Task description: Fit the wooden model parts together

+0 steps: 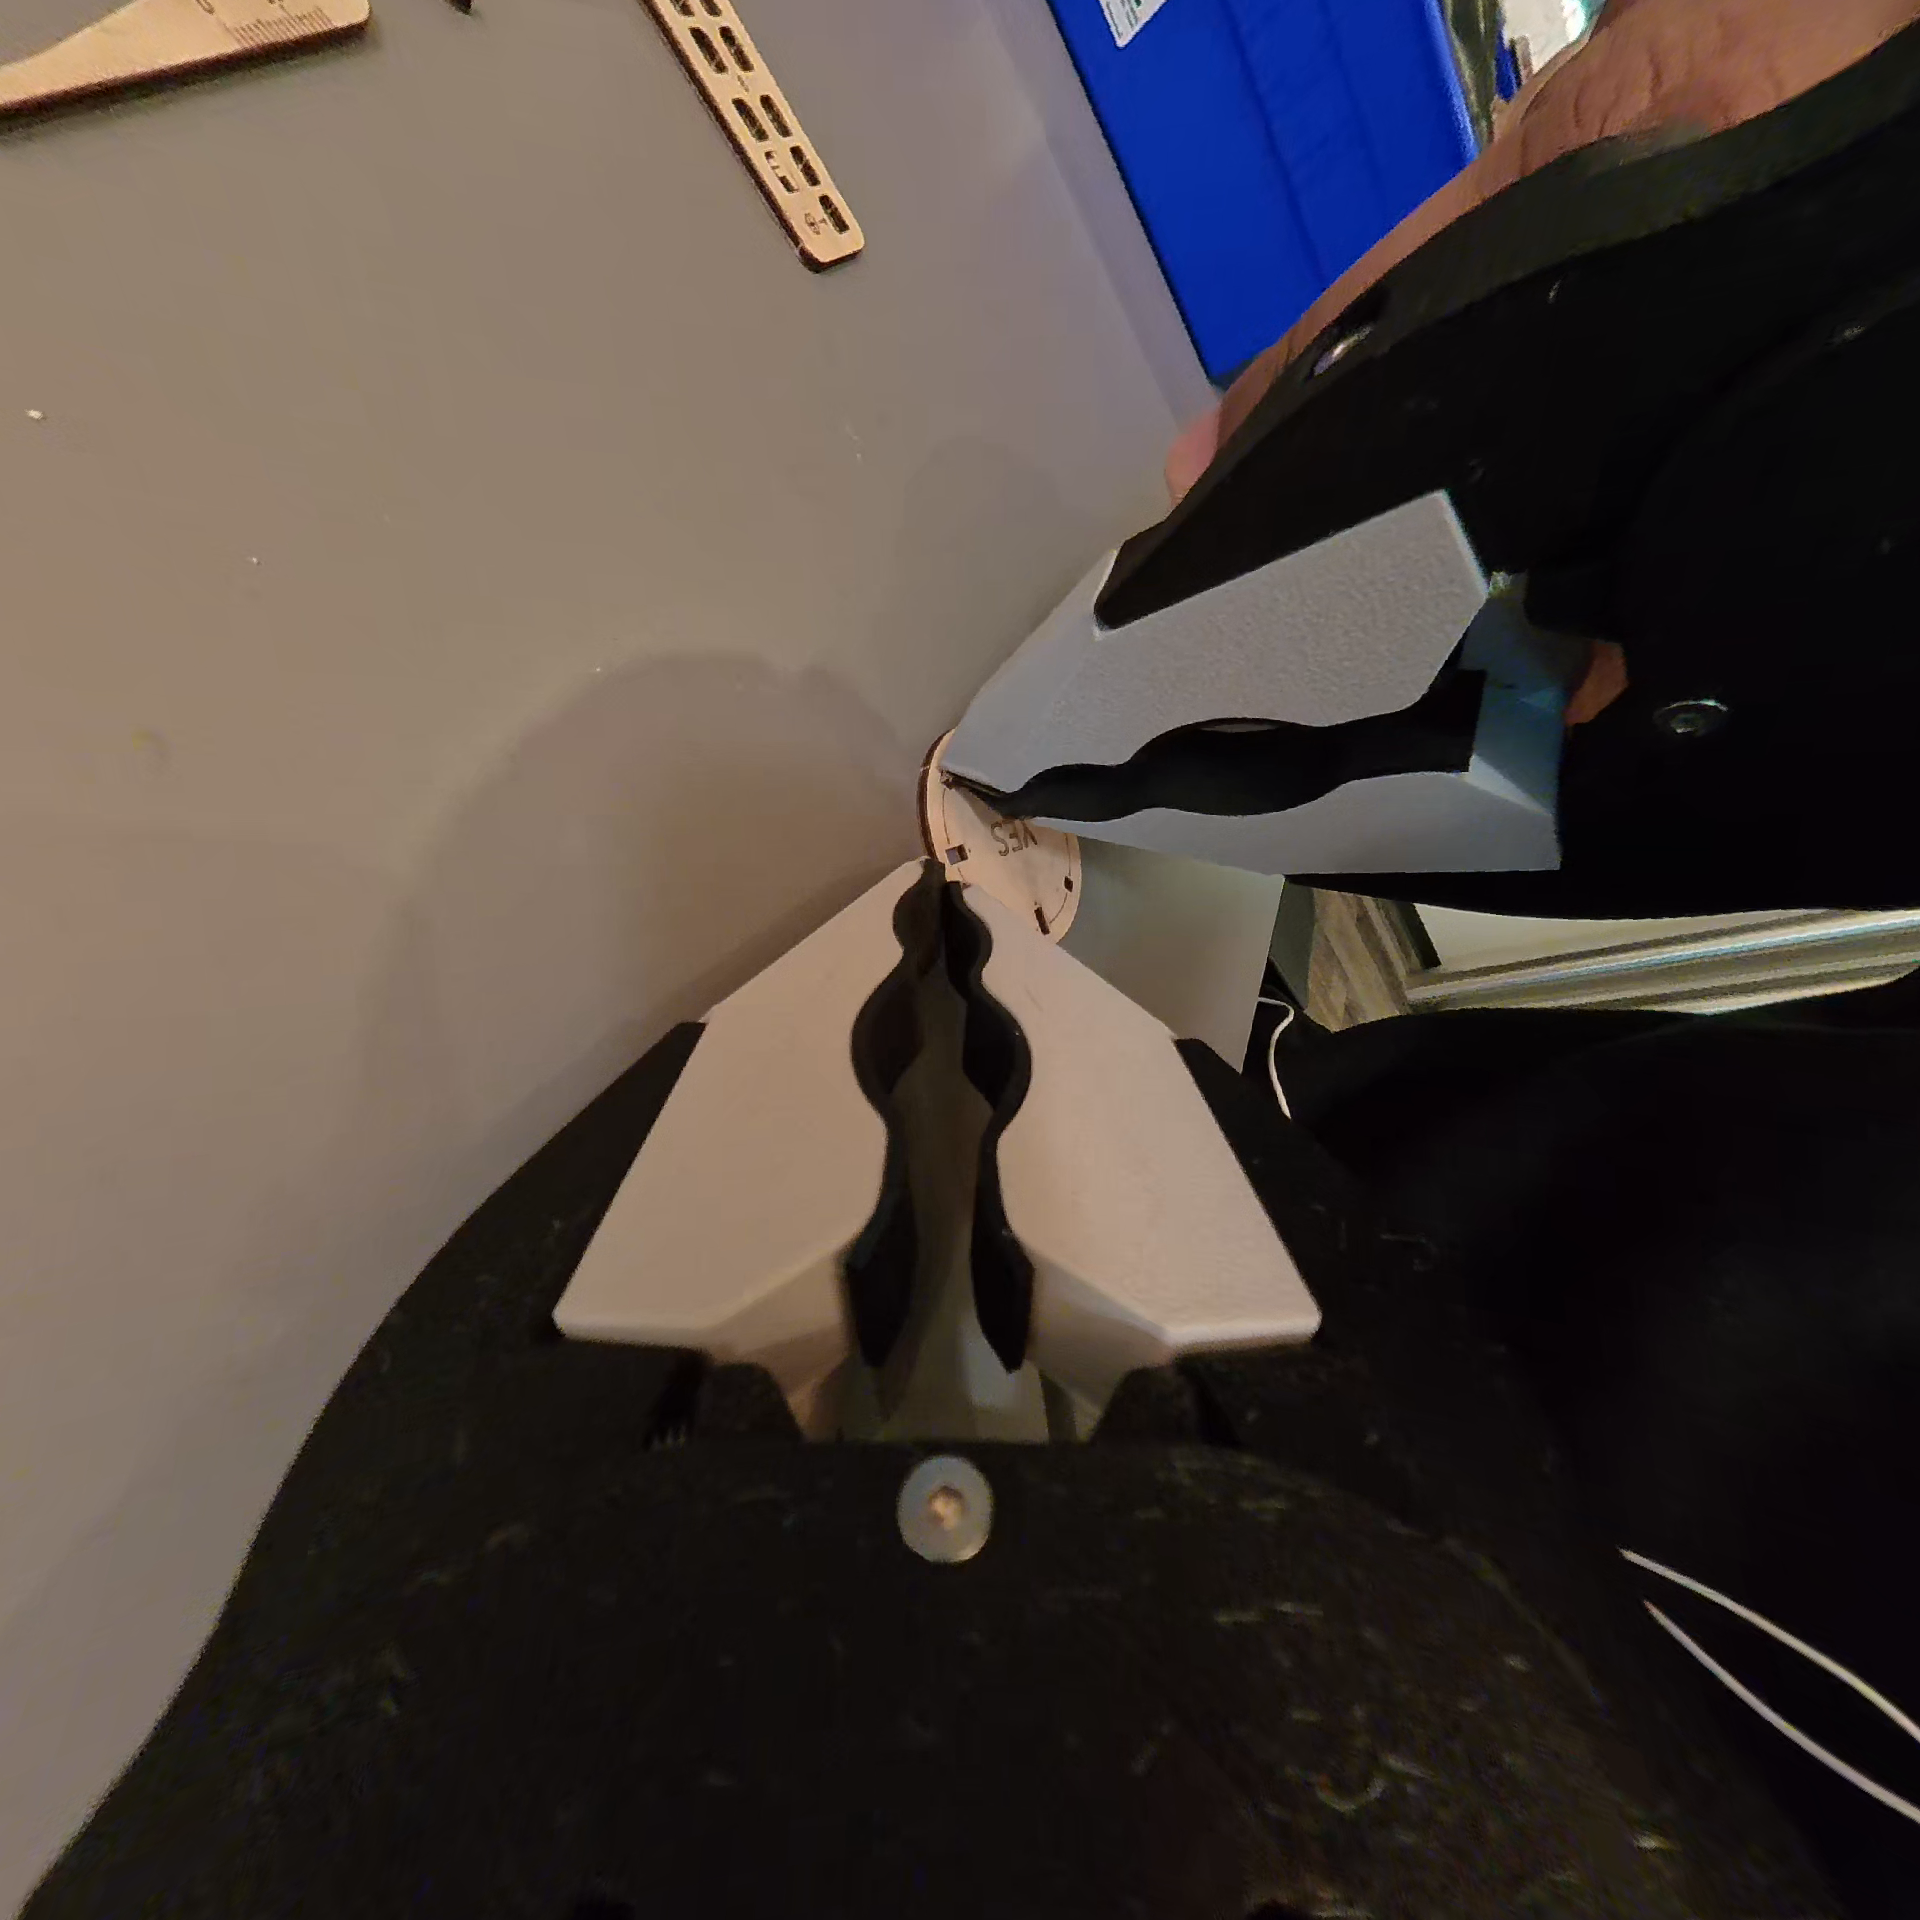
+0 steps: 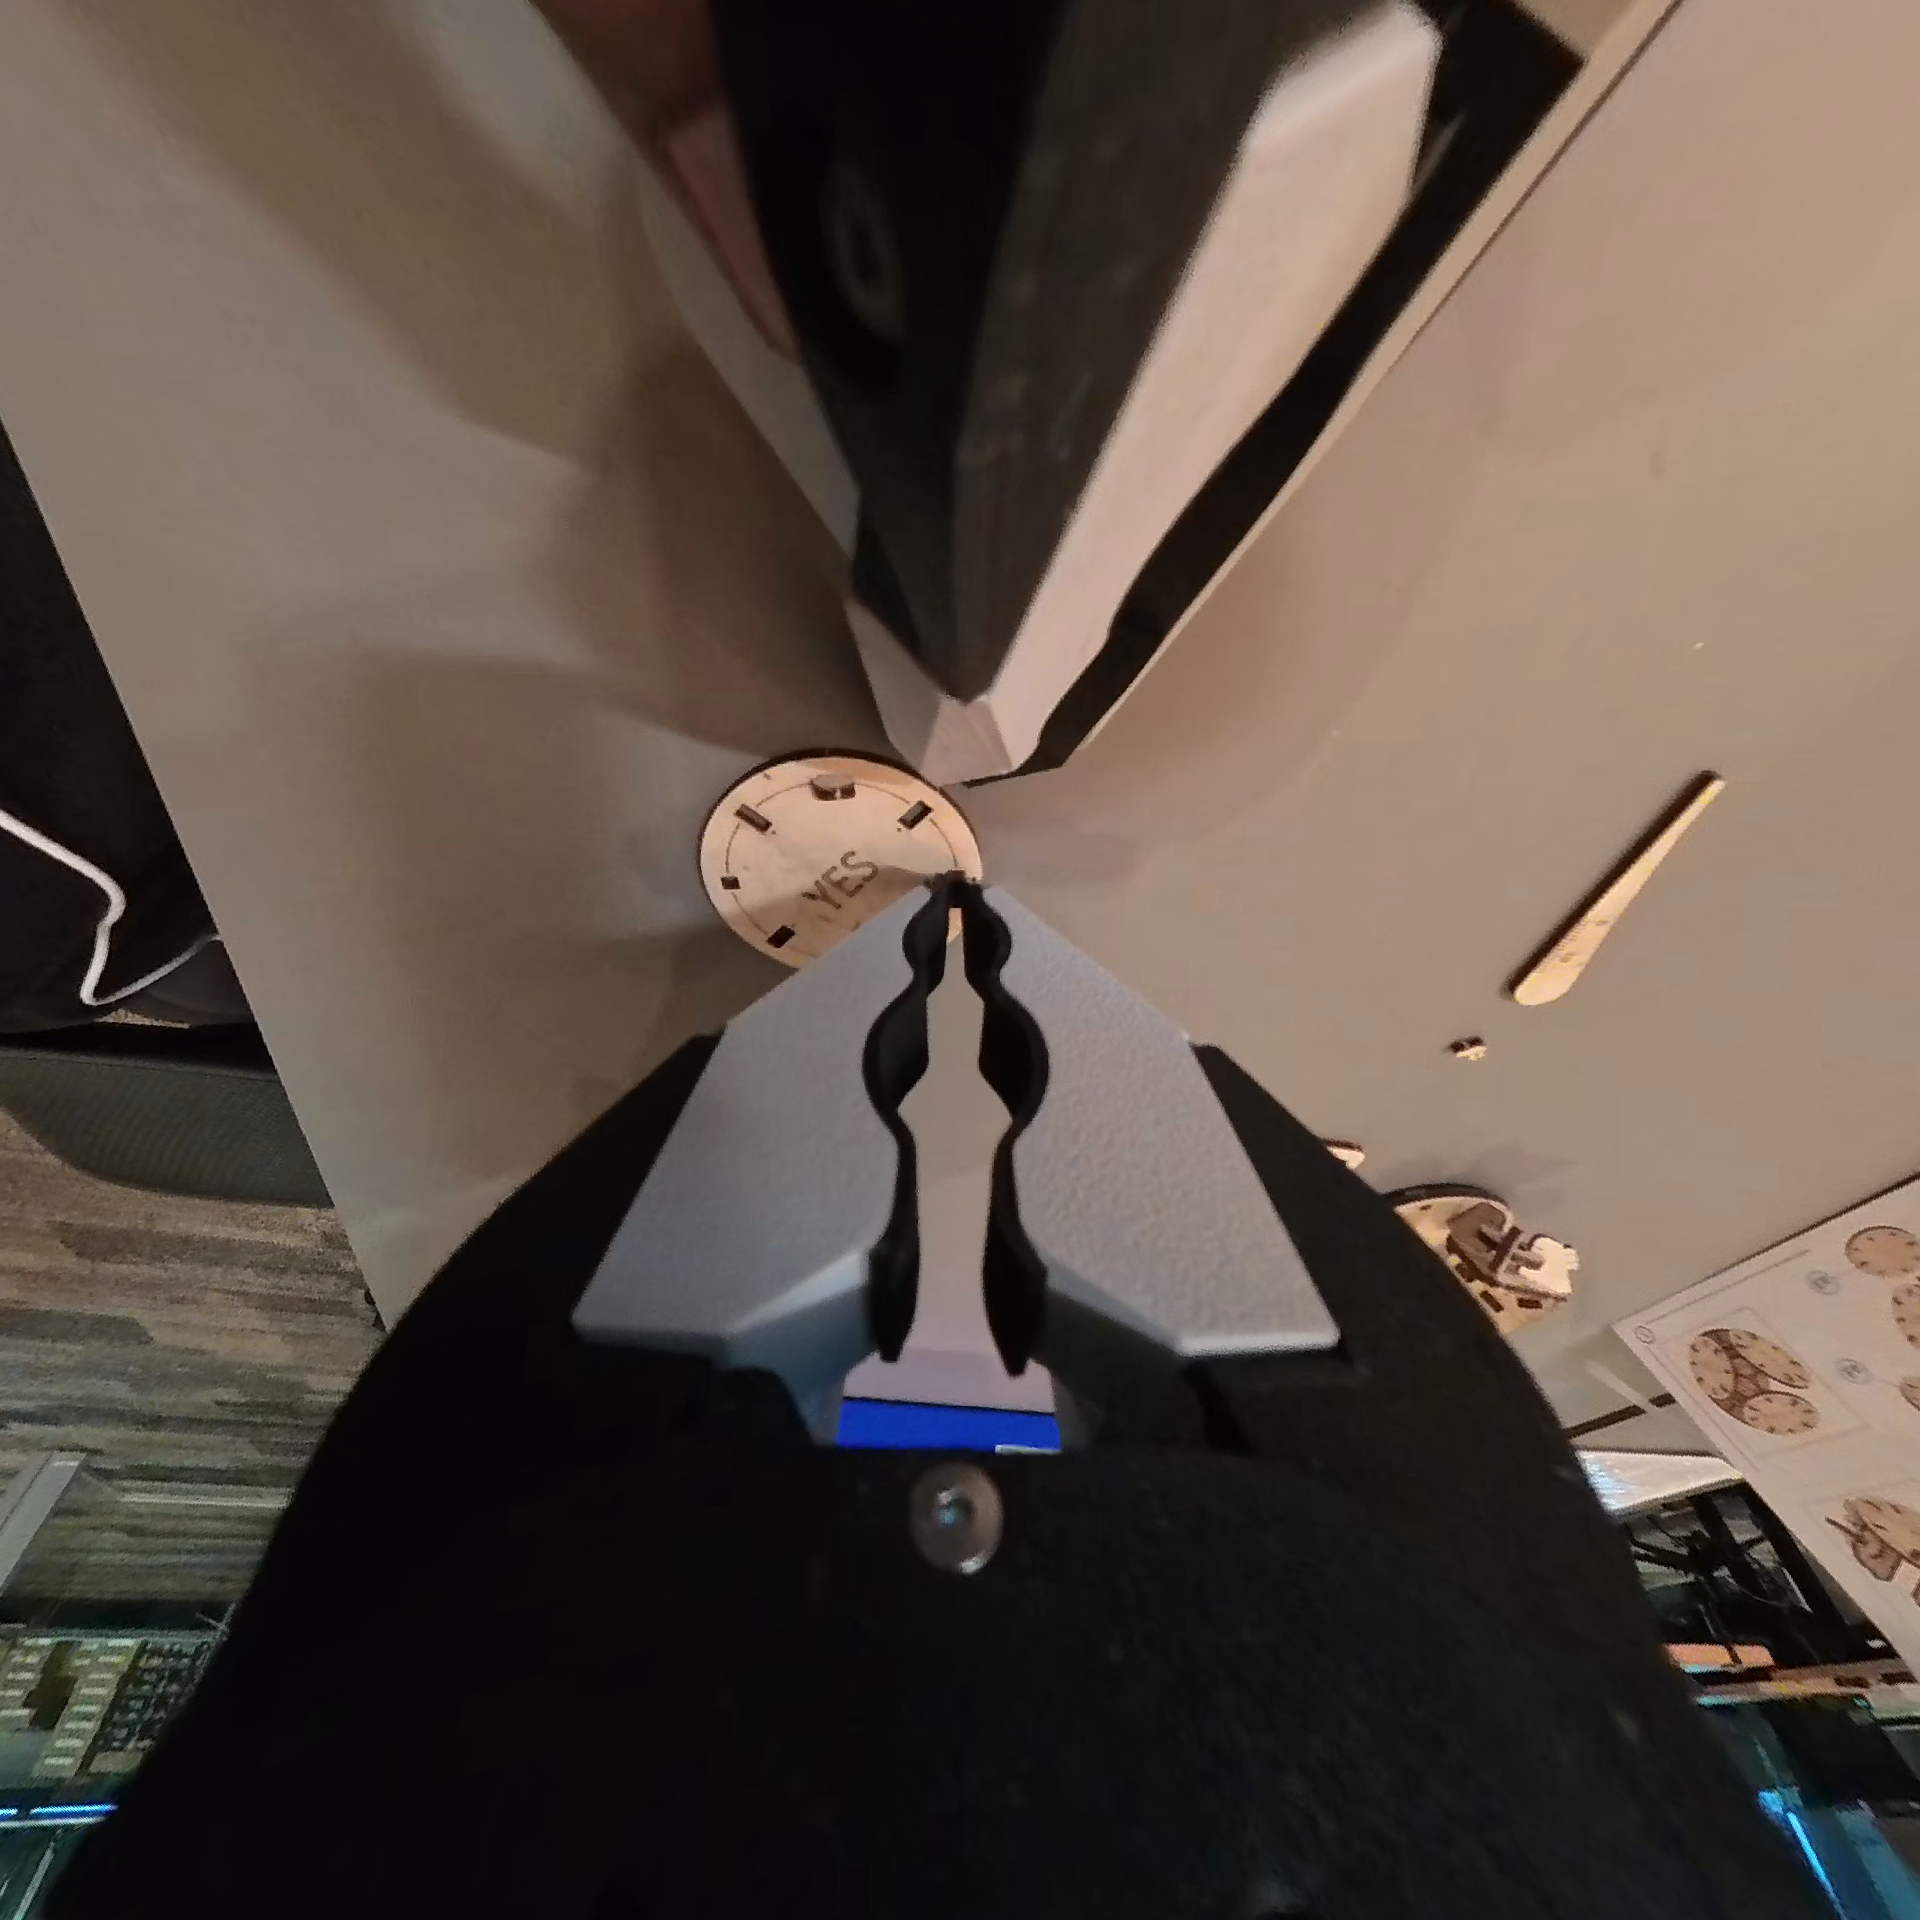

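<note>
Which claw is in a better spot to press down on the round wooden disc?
Probably the right gripper: its shut tips sit over the face of the wooden disc. The left gripper, also shut, only meets the rim.

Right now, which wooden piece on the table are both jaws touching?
The round wooden disc with slots around its rim; the long slotted strip and the pointed piece lie far off.

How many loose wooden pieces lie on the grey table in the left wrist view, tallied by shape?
Round light wooden disc with small slots: 1
Tapered flat wooden piece with scale marks: 1
Long wooden strip with rows of cut-outs: 1
Total: 3
</note>
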A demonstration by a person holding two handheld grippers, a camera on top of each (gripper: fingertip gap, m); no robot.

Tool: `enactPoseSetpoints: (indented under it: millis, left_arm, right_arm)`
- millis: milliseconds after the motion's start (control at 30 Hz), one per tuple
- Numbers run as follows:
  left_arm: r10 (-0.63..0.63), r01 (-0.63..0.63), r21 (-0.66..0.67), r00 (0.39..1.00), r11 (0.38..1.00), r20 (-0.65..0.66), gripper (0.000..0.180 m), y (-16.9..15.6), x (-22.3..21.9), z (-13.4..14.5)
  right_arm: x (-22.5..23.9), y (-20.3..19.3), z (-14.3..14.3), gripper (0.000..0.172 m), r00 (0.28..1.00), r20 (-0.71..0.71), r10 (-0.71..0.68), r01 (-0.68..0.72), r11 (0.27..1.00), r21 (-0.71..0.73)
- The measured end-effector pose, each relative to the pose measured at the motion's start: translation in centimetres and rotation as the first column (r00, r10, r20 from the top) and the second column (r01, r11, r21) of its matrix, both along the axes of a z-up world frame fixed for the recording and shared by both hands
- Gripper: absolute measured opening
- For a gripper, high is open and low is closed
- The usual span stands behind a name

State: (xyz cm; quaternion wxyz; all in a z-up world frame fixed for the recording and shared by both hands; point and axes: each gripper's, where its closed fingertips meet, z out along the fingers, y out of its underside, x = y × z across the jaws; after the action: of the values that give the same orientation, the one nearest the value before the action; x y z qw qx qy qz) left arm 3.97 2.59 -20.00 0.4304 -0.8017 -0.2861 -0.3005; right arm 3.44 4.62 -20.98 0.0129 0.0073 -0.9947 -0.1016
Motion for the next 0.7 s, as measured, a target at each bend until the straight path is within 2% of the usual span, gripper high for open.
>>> enactPoseSetpoints:
  millis: [467, 700]
  left_arm:
    - [0.000, 0.000, 0.002, 1.000, 1.000, 0.005, 0.000, -0.02, -0.02, 0.00]
    - [-0.001, 0.001, 0.003, 1.000, 1.000, 0.008, 0.000, -0.02, 0.00, 0.02]
  right_arm:
    - [0.05, -0.01, -0.05, 0.000, 1.000, 0.009, -0.006, 0.006, 1.000, 0.022]
    - [0.10, -0.14, -0.18, 0.000, 0.999, 0.021, -0.034, 0.035, 0.998, -0.049]
